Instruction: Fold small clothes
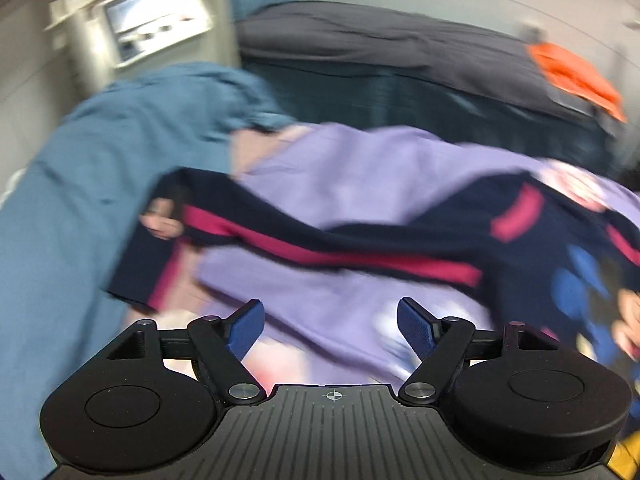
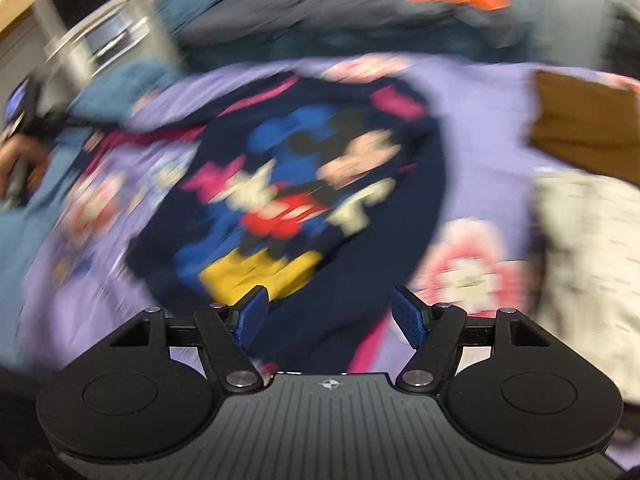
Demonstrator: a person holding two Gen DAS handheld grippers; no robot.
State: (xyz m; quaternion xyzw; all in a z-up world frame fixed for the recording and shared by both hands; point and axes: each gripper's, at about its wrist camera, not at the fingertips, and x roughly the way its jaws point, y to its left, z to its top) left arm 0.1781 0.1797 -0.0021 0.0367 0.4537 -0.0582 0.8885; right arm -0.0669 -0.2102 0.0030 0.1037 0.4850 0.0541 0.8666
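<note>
A lilac bedsheet [image 2: 480,128] printed with pink cartoon figures is spread across most of both views, and on it the task's garment is laid: a navy sweatshirt [image 2: 288,184] with pink stripes and a Mickey and Minnie print on its front. In the right wrist view the sweatshirt is seen front up near the middle of the sheet, its lower edge reaching down between the fingers of the right gripper [image 2: 330,314]; in the left wrist view a pink-striped sleeve [image 1: 320,248] is stretched sideways across the sheet. A blue blanket [image 1: 80,200] is bunched beside the sheet on the left. Behind it a dark grey mattress [image 1: 380,48] is seen, with an orange cloth [image 1: 576,76] lying on its right end. At the right edge of the right wrist view a brown folded cloth [image 2: 588,128] is set above a cream textile [image 2: 592,260]. A white appliance panel [image 1: 156,20] is mounted at the upper left. The left gripper [image 1: 330,326] is held above the sheet with its blue pads spread apart and nothing between them; the right gripper's jaws are likewise released, over the sweatshirt's hem, though contact cannot be told because of heavy blur.
</note>
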